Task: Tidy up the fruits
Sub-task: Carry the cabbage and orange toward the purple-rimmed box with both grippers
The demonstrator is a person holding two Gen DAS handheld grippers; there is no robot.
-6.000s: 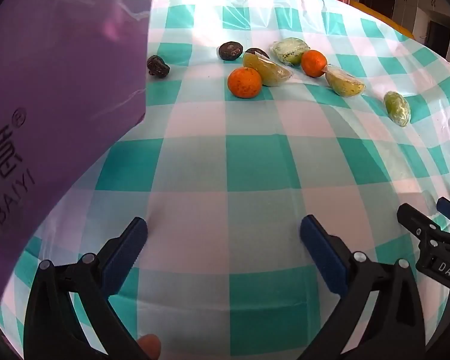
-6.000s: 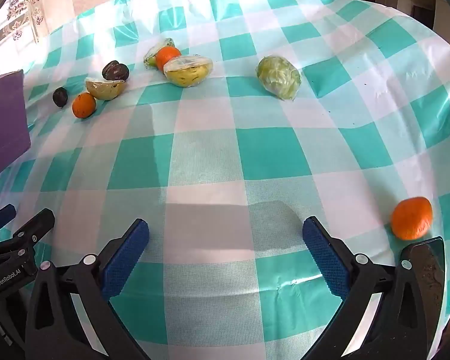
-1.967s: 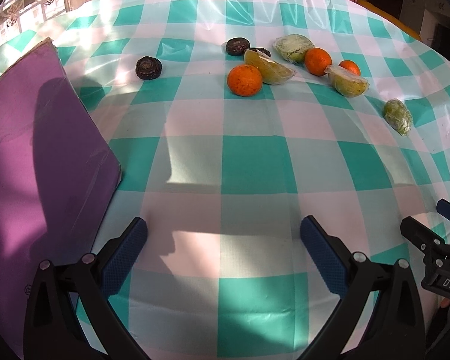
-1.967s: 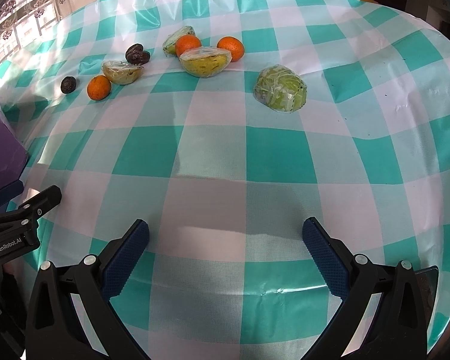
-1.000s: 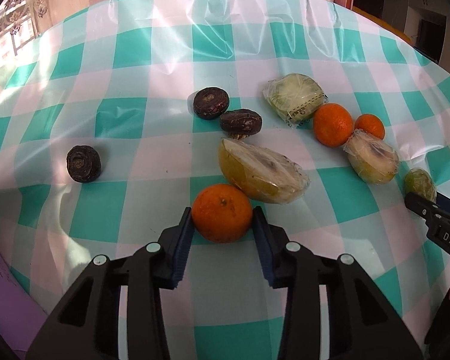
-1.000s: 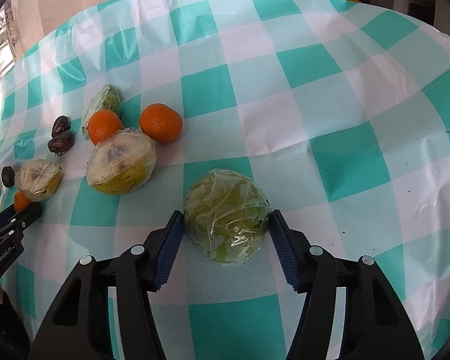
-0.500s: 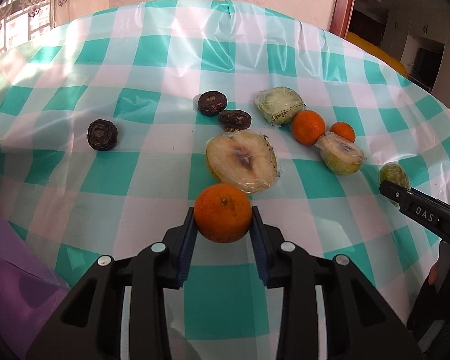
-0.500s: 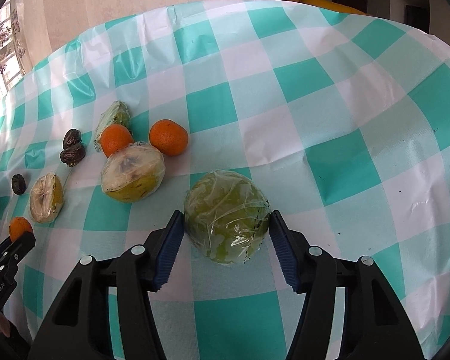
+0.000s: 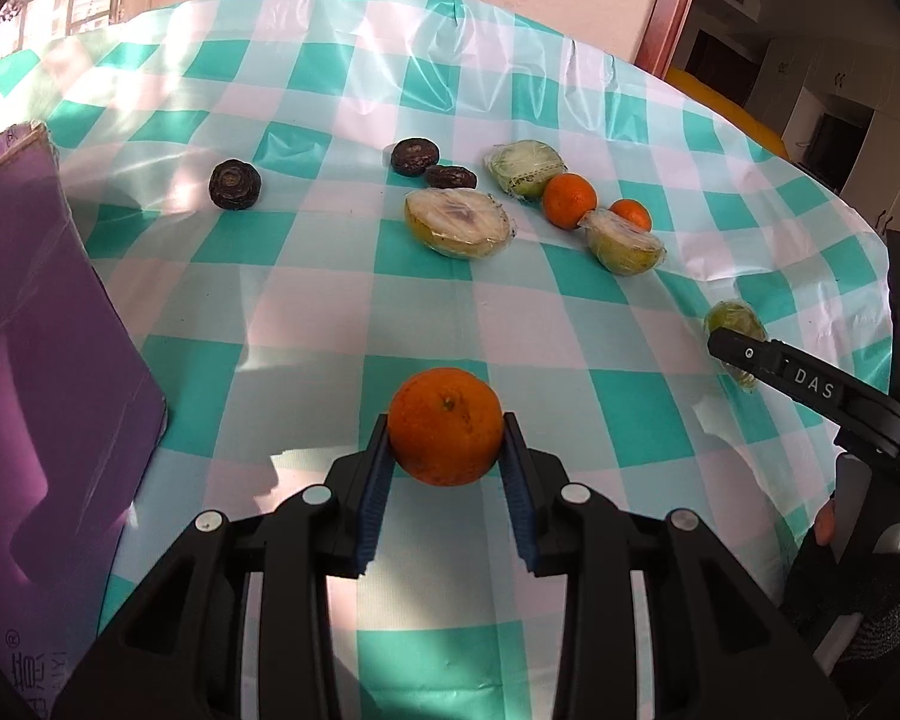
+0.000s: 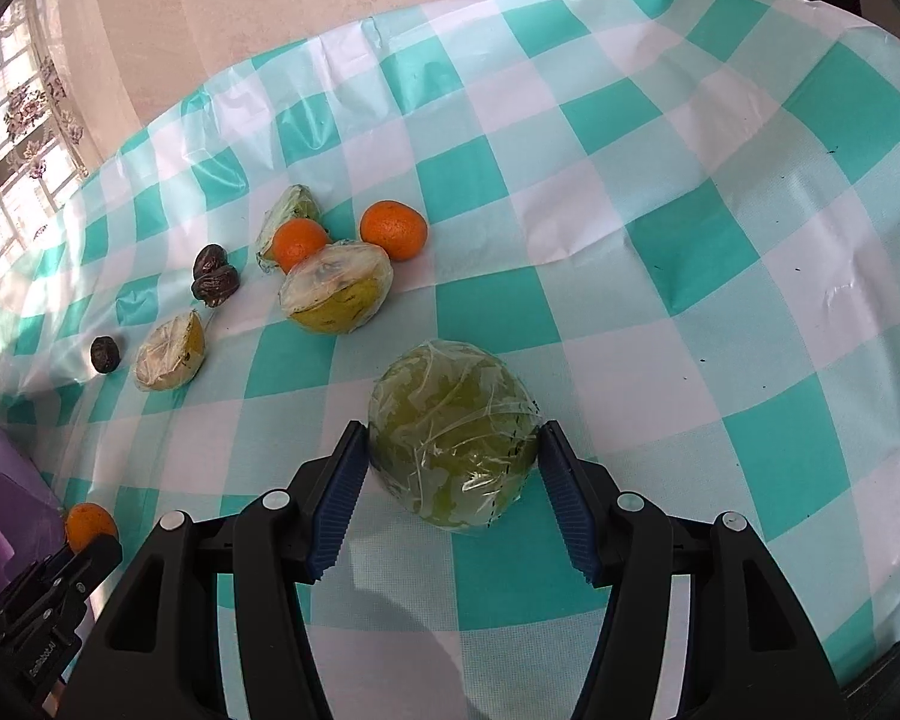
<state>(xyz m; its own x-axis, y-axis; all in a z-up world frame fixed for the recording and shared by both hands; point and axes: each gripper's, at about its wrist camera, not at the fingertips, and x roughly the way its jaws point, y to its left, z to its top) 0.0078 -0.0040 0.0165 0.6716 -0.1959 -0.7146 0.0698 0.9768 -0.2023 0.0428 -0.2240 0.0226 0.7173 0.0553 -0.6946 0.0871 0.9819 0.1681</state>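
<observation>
Both grippers are now carrying fruit, where two seconds ago both were hovering wide open over bare cloth with nothing between the pads. The left gripper (image 9: 445,468) is clamping an orange (image 9: 445,425) between its blue pads, jaws as close together as they get here, and it is drawing that orange back from the cluster: a second ago the orange was sitting against the pear half (image 9: 459,223), and now the two are well apart, with the purple box (image 9: 42,360) lying close on the left of the left view. The right gripper (image 10: 453,477) is holding the wrapped green fruit (image 10: 453,435), jaws part open around its wide body and both pads pressing its sides; the grip looks the same as a second ago, but the fruit seems to be off the cloth (image 10: 720,252) now, and the cluster behind it is sitting farther away. In the right view the orange (image 10: 90,525) is showing low on the left beside the purple edge, which fits with the left hand heading for the box. Left on the cloth are three dark fruits (image 9: 234,183), two small oranges (image 9: 569,200), two wrapped pear halves and one wrapped green half (image 9: 526,167). For the task this means the sorting is just getting under way: two pieces are in hand and none is yet seen placed. Judging by the direction, the box is the likely destination, though I cannot tell whether it is open or what it holds.
</observation>
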